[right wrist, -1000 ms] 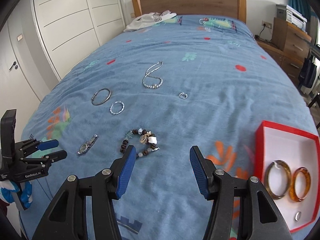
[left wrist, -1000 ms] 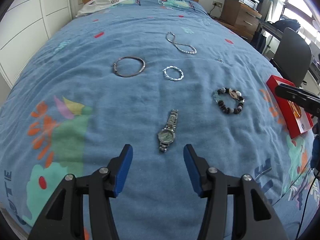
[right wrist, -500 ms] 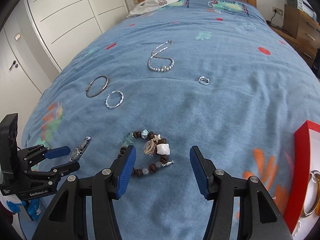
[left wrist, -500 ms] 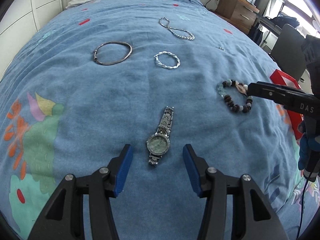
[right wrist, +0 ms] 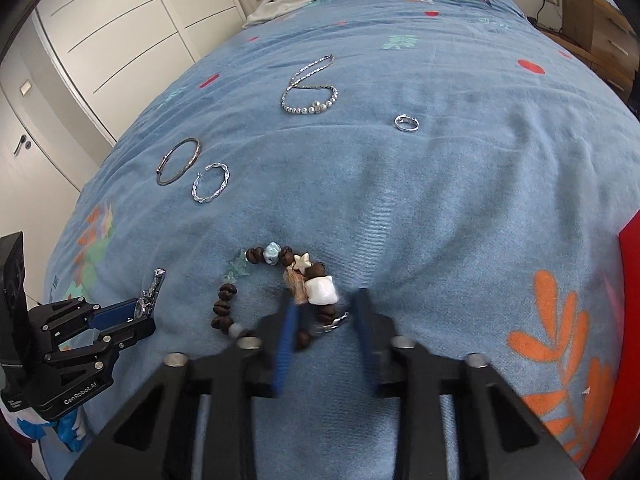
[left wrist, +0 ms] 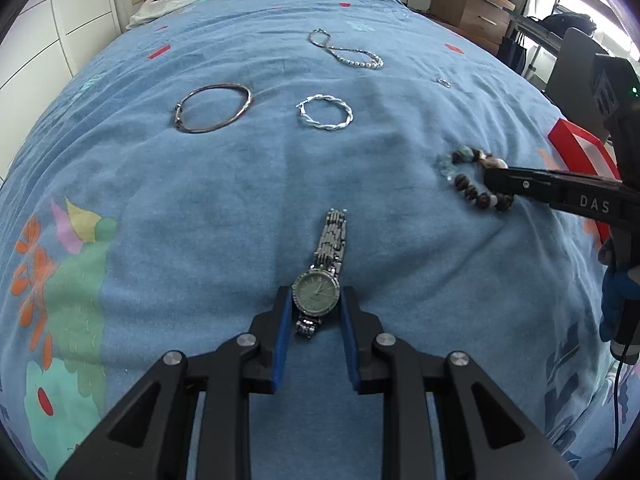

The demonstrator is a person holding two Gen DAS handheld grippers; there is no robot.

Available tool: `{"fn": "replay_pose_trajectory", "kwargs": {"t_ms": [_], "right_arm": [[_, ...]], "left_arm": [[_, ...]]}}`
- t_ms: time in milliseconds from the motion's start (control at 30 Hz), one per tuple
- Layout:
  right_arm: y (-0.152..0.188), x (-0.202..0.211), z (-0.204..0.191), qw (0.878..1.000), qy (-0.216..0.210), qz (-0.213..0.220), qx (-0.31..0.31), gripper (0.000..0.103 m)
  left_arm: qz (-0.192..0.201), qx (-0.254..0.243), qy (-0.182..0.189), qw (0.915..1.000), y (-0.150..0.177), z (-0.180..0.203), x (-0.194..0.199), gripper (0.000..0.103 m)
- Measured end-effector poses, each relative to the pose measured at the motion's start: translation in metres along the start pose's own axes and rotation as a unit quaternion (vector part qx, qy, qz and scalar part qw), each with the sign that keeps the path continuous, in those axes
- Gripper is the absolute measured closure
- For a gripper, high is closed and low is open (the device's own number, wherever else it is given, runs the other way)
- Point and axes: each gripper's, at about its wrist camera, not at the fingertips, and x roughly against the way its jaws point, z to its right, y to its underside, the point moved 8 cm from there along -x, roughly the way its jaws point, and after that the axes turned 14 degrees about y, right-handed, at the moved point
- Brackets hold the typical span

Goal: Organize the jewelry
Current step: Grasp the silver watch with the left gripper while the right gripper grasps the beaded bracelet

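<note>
Since half a second ago both grippers have dropped onto the bed and narrowed: the left gripper (left wrist: 316,307) now brackets the watch (left wrist: 318,295), the right gripper (right wrist: 323,315) the beaded bracelet (right wrist: 276,288).

The watch is silver with a grey-green round dial, its link band running toward 12 o'clock. The blue pads (left wrist: 282,322) sit just beside the case on either side; whether they actually press it I cannot tell.

The bracelet is a loop of brown beads with a pale blue bead, a star, a white chunk and a tassel. The right gripper's fingers are blurred, partly apart, straddling the loop's 5 o'clock side around the clasp.

Readable: "DAS" on the right gripper, "GenRobot.AI" on the left.

Farther out at 12 o'clock lie a twisted silver bangle (left wrist: 326,112), a thin dark bangle (left wrist: 214,108), a ring (right wrist: 406,123) and a bead chain (right wrist: 310,92).
</note>
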Motion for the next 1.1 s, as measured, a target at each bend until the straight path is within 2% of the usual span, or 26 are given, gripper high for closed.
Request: {"fn": "replay_pose_trajectory", "kwargs": {"t_ms": [100,200,667,933,1100], "right_arm": [[0.002,0.004,0.003,1.0,-0.003,-0.001,-0.001,0.092],[0.006,0.011,0.003,1.0,-0.001,0.005,0.002,0.093],[0.013,0.073,0.009,0.999,0.009,0.049,0.005,0.093],[0.019,0.118,0.028,0.997,0.017,0.08,-0.01,0.093],[0.025,0.147,0.05,0.994,0.026,0.099,-0.024,0.093]], "left_arm": [[0.004,0.006,0.0,1.0,0.0,0.001,0.003,0.081],[0.009,0.01,0.0,0.9999,0.001,0.003,0.009,0.081],[0.049,0.01,-0.001,0.9988,-0.001,0.022,0.055,0.081],[0.062,-0.014,0.001,0.998,-0.002,0.051,0.08,0.081],[0.065,-0.034,0.016,0.9972,-0.011,0.085,0.09,0.081]]}}
